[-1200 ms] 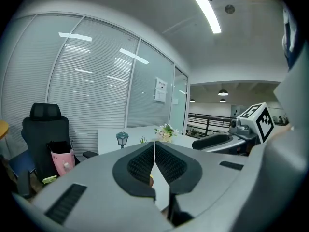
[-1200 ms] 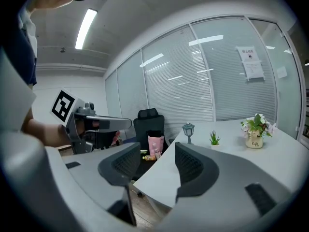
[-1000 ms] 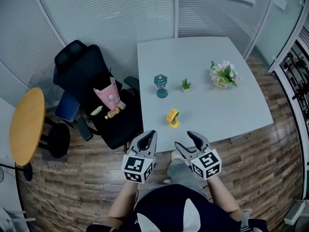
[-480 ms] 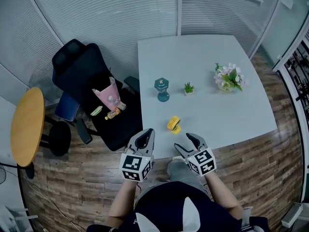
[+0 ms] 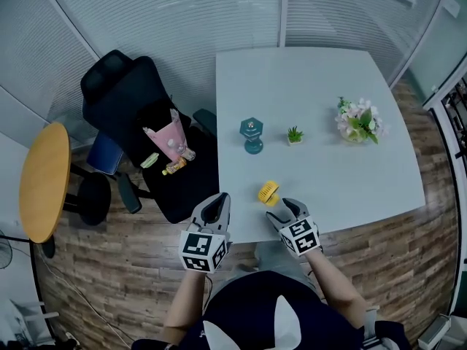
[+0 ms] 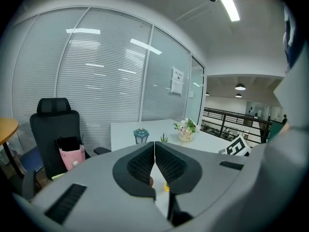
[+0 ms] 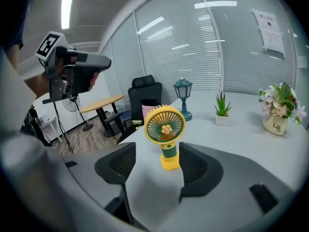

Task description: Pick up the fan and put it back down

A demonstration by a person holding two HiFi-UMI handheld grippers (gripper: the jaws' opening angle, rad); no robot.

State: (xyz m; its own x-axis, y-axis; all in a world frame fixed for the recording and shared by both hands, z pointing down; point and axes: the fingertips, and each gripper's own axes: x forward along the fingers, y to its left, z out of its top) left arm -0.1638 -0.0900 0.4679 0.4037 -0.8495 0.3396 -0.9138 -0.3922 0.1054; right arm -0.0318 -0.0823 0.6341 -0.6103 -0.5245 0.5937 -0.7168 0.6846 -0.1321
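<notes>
A small yellow fan [image 5: 268, 192] with a green grille and a flower at its hub stands upright near the front edge of the white table [image 5: 328, 108]. In the right gripper view the fan [image 7: 165, 132] stands just beyond the open jaws, its base level with the fingertips. My right gripper [image 5: 285, 213] is open, right behind the fan, over the table's front edge. My left gripper [image 5: 214, 210] hangs off the table's front left corner with its pads [image 6: 145, 161] pressed together and nothing between them. In the left gripper view, a sliver of the fan [image 6: 166, 185] shows below the jaws.
On the table stand a teal lantern [image 5: 252, 135], a tiny potted plant [image 5: 295, 134] and a flower pot [image 5: 357, 123]. A black office chair [image 5: 149, 144] with a pink bag [image 5: 171, 140] stands at the table's left. A round wooden side table [image 5: 42, 181] is further left.
My right gripper has moved forward over the table's front edge until its open jaws reach the fan. The left gripper has barely shifted. The view has moved slightly toward the table.
</notes>
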